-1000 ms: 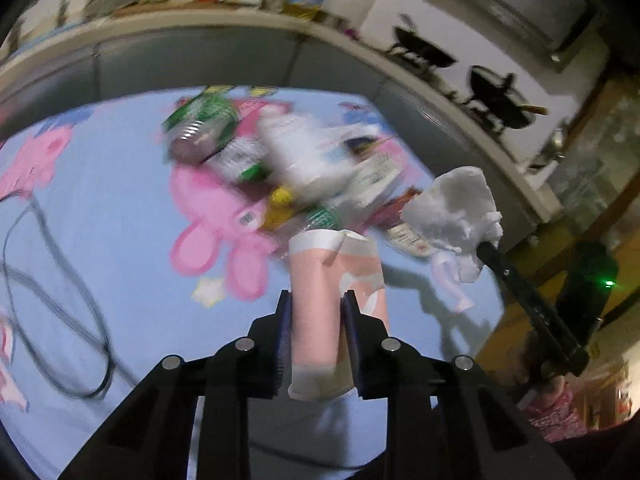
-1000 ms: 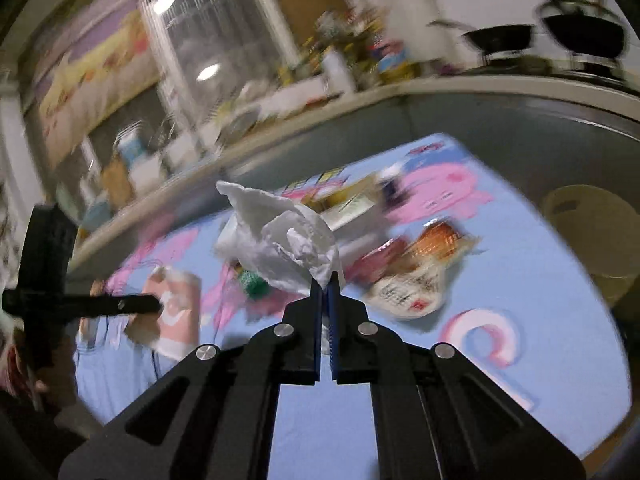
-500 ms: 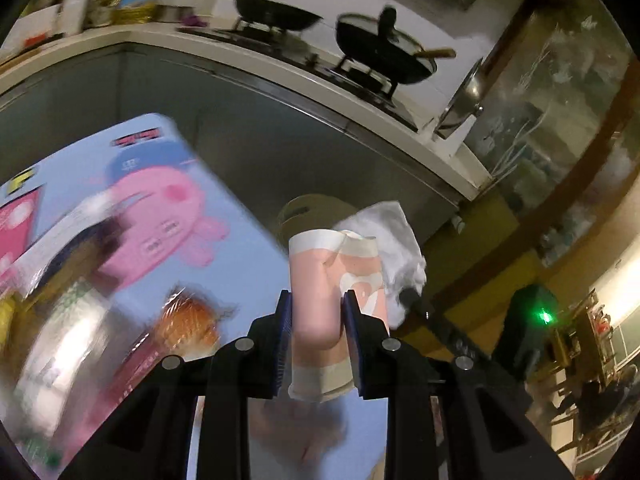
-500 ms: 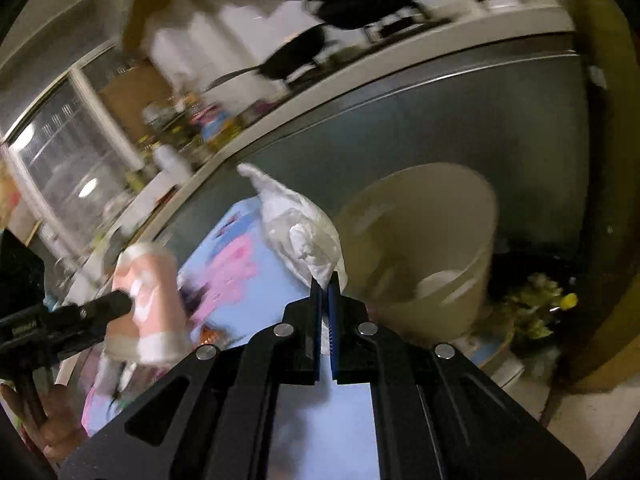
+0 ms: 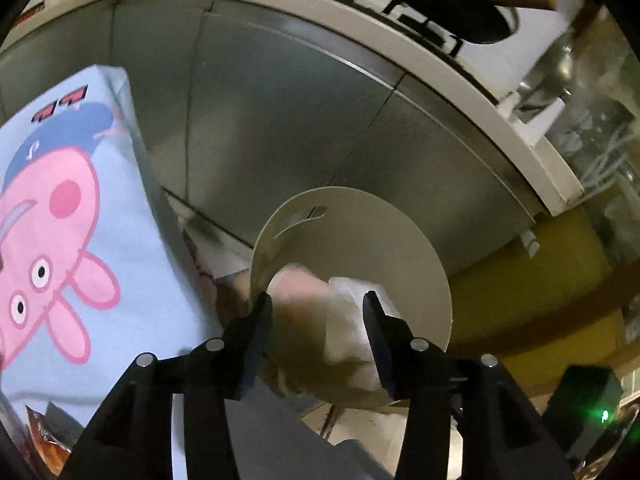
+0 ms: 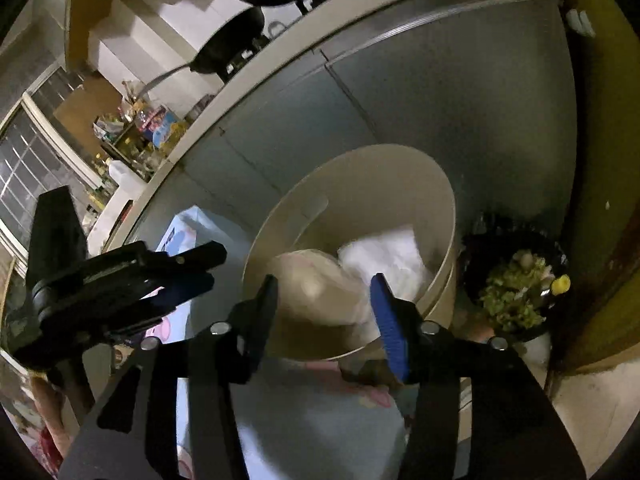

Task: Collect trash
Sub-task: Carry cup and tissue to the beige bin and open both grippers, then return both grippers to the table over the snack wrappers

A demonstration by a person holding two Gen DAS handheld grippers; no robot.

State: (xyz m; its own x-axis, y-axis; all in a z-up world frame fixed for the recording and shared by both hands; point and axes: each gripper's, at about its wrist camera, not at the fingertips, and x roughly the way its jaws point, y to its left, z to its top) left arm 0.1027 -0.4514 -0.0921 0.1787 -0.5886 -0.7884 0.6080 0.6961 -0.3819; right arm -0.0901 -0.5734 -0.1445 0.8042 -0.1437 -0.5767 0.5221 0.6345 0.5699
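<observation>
- The left gripper (image 5: 316,308) has just been opening; its jaws stand apart, and nothing is pressed between them.
- The right gripper (image 6: 323,288) has likewise just been opening, its blue-padded jaws spread with no pad touching anything.
- From the right wrist view, the left gripper (image 6: 188,276) hangs just left of the bin, pointing toward it.
- Under both grippers lies the edge of a light blue cloth (image 5: 120,240) printed with a pink cartoon pig.
- Just past the fingertips stands a cream round bin (image 6: 444,208), its mouth tilted toward the cameras, touching or just beside the cloth's edge.
- Inside the bin a pink paper cup (image 6: 320,284) shows, blurred, and beside it on the right a crumpled white tissue (image 6: 384,256); whether they have settled I cannot tell.
- Right of the bin sits a dark container of green scraps (image 6: 516,288).
- Behind stand grey cabinet fronts (image 5: 280,120) under a pale counter (image 5: 400,52), with black pans (image 6: 228,44) on top.
</observation>
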